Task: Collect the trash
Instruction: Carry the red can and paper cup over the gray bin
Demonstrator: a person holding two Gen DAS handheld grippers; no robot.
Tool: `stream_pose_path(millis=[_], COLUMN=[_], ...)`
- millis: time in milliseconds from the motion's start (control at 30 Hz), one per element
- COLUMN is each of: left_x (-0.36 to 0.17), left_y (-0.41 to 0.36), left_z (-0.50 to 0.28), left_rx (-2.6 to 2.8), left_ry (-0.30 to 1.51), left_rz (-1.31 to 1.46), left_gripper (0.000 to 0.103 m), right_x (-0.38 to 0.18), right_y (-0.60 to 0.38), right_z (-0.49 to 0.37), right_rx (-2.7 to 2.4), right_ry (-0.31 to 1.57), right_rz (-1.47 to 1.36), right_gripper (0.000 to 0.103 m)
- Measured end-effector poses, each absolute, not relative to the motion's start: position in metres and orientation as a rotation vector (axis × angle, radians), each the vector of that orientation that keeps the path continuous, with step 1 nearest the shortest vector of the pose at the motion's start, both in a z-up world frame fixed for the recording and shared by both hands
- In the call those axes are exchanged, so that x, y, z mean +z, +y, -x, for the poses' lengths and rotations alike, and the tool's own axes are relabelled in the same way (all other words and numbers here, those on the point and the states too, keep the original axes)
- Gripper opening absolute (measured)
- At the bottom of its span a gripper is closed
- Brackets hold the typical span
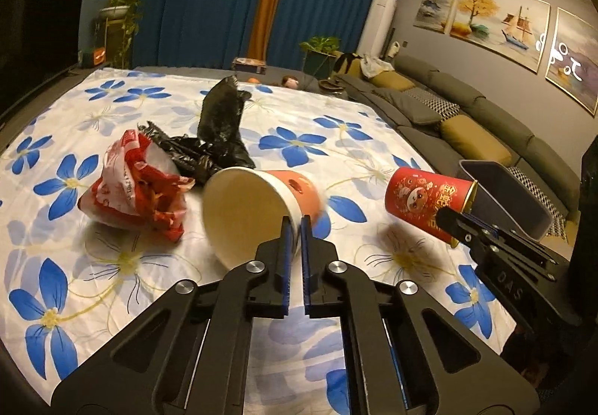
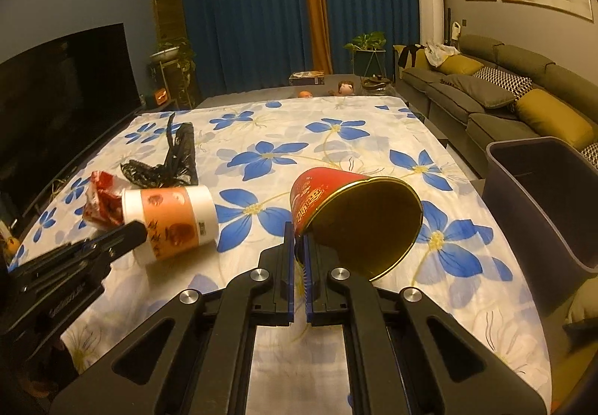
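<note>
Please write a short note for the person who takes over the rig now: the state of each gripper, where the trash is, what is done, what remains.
Left gripper: shut on the rim of the white and orange cup.
Right gripper: shut on the rim of the red cup.
Grey bin: beside the table's right edge; no trash visible inside it.
Still on the floral cloth: crumpled red and white bag, black plastic bag.
Left: drop both cups in the bin, then the two bags.

White cloth (image 1: 209, 86) with blue flowers. Orange-banded white cup (image 2: 170, 222), red cup (image 2: 317, 194) gold inside. Black bag (image 1: 216, 131), red-white wrapper (image 1: 138, 187), grey bin (image 2: 542, 198).
</note>
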State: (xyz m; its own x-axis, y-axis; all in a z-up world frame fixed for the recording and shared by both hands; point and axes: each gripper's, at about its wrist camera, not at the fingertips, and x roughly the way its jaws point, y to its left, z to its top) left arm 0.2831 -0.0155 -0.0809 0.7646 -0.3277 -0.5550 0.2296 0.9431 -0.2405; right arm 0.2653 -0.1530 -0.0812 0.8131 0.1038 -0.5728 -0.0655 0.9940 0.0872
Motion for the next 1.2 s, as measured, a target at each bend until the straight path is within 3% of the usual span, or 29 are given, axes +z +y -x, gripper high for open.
stream_pose_path(millis=[667,1200], left_x=[-0.036,-0.001], left_y=[-0.023,-0.072], left_z=[-0.239,-0.221], left_rx=[-0.324,-0.390], left_ry=[0.496,0.410], left_rz=[0.124,0.065], left_gripper=[0.002,0.002], right_x=[-0.054,-0.018], right_y=[-0.162,-0.200], right_z=[-0.215,-0.187], right_rx=[0.108,0.045], right_ry=[0.545,0.433], right_rz=[-0.016,0.019], right_gripper=[0.005,0.005])
